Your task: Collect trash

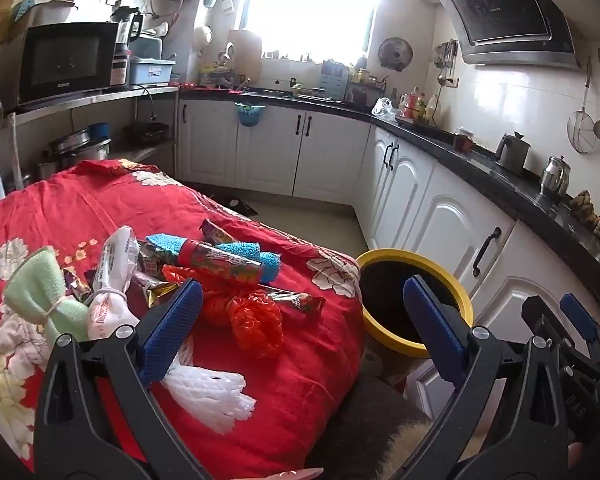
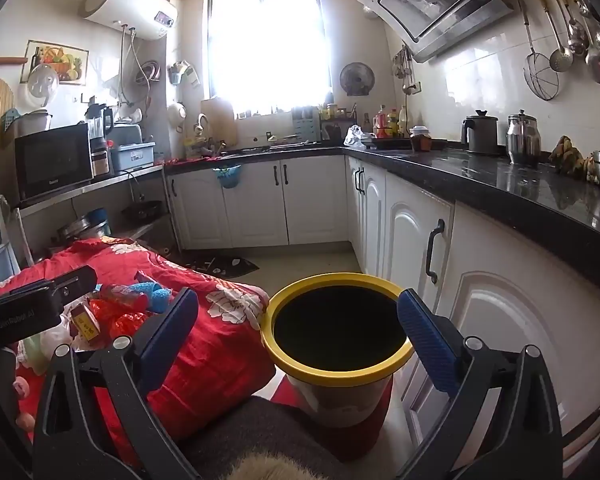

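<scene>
Left hand-held gripper jaws wide, empty, tilted down over trash pile on the red floral cloth. Right hand-held gripper jaws wide, empty, angled down above the yellow-rimmed bin standing beside the cloth.

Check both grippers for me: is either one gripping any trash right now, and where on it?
Nothing is held. The left gripper has its jaws wide open above the trash on the red cloth; the right gripper is open too, facing the yellow-rimmed bin.
</scene>
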